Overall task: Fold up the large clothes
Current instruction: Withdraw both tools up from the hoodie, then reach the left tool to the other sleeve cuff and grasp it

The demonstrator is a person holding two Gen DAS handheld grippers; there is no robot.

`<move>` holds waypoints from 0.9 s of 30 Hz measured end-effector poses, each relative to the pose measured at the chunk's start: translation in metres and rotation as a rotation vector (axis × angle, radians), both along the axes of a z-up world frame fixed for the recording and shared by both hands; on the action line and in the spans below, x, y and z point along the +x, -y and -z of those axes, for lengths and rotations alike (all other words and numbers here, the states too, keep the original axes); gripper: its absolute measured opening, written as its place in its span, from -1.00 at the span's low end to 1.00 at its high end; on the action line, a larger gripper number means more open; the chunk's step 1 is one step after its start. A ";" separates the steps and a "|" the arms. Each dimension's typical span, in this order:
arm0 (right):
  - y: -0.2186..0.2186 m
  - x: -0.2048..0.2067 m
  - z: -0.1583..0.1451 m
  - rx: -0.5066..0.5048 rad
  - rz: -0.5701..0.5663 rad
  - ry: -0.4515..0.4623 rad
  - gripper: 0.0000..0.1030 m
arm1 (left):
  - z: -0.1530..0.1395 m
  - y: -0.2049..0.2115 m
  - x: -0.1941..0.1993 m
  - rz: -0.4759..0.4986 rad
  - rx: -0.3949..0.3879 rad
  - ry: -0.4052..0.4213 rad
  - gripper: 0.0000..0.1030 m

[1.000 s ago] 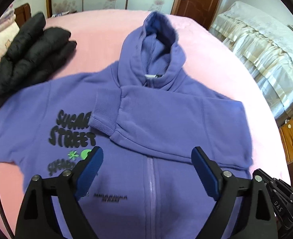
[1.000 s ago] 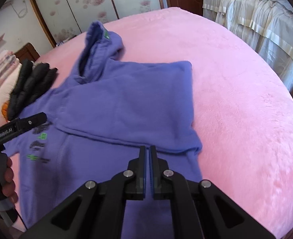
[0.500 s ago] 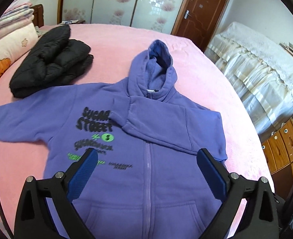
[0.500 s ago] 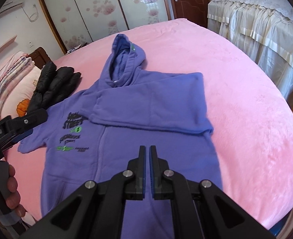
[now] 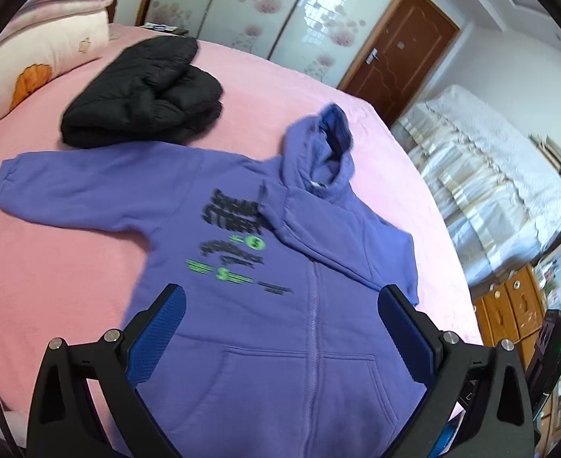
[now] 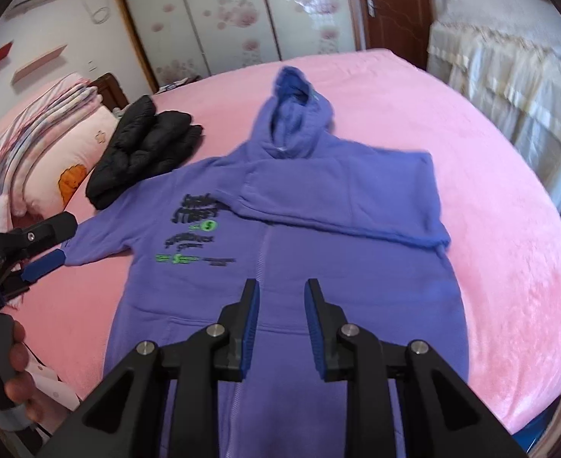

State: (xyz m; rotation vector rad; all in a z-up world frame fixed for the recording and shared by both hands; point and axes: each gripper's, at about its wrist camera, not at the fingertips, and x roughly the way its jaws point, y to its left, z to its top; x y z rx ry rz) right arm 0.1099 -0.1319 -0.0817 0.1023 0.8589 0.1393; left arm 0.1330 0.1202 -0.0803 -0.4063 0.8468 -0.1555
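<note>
Lying face up on the pink bed cover, the purple hoodie has its zip running down the middle and its hood toward the wardrobe doors. One sleeve is folded across the chest, with its cuff resting beside the black and green print. The other sleeve extends flat to the side, its cuff near the edge of the bed cover.

The left gripper is held above the lower half of the hoodie. Its jaws stand wide apart, at about their full spread, with nothing between the blue pads. The right gripper is held above the pocket area, clear of the fabric. Its jaws have just been opening and now show a narrow gap, with nothing gripped. In the right wrist view, a hand holds the left gripper's handle at the left edge.

A folded black padded jacket lies on the bed cover beyond the extended sleeve, just beside it. A pillow lies further back. A wooden door stands beyond the bed.
</note>
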 end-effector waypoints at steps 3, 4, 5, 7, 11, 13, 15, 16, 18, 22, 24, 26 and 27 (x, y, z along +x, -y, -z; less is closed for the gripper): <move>-0.028 0.003 -0.011 -0.025 -0.041 0.040 -0.53 | -0.008 -0.036 -0.004 -0.054 0.015 0.020 0.94; -0.034 0.004 -0.014 -0.023 -0.053 0.049 -0.53 | -0.011 -0.047 -0.005 -0.076 0.031 0.026 0.94; -0.042 0.007 -0.017 -0.023 -0.064 0.058 -0.53 | -0.012 -0.056 -0.005 -0.093 0.043 0.030 0.94; -0.059 0.013 -0.025 -0.030 -0.085 0.085 -0.53 | -0.015 -0.077 -0.003 -0.131 0.058 0.036 0.94; -0.094 0.030 -0.037 -0.052 -0.126 0.123 -0.53 | -0.015 -0.120 0.000 -0.224 0.046 0.053 0.95; -0.114 0.040 -0.041 -0.065 -0.150 0.139 -0.53 | -0.010 -0.142 0.003 -0.280 0.043 0.051 0.95; -0.133 0.050 -0.042 -0.079 -0.171 0.155 -0.53 | -0.002 -0.162 0.008 -0.333 0.022 0.046 0.95; -0.143 0.055 -0.042 -0.082 -0.183 0.159 -0.53 | 0.006 -0.175 0.013 -0.359 -0.008 0.039 0.95; -0.162 0.066 -0.039 -0.083 -0.202 0.169 -0.53 | 0.023 -0.196 0.023 -0.399 -0.073 0.011 0.95; -0.196 0.091 -0.024 -0.095 -0.227 0.165 -0.53 | 0.074 -0.236 0.038 -0.511 -0.210 -0.041 0.95; -0.211 0.107 -0.012 -0.083 -0.241 0.141 -0.53 | 0.100 -0.251 0.045 -0.564 -0.258 -0.069 0.95; -0.225 0.126 0.004 -0.072 -0.249 0.098 -0.53 | 0.128 -0.264 0.052 -0.612 -0.308 -0.103 0.95; -0.230 0.131 0.010 -0.067 -0.252 0.084 -0.53 | 0.138 -0.270 0.053 -0.633 -0.325 -0.115 0.95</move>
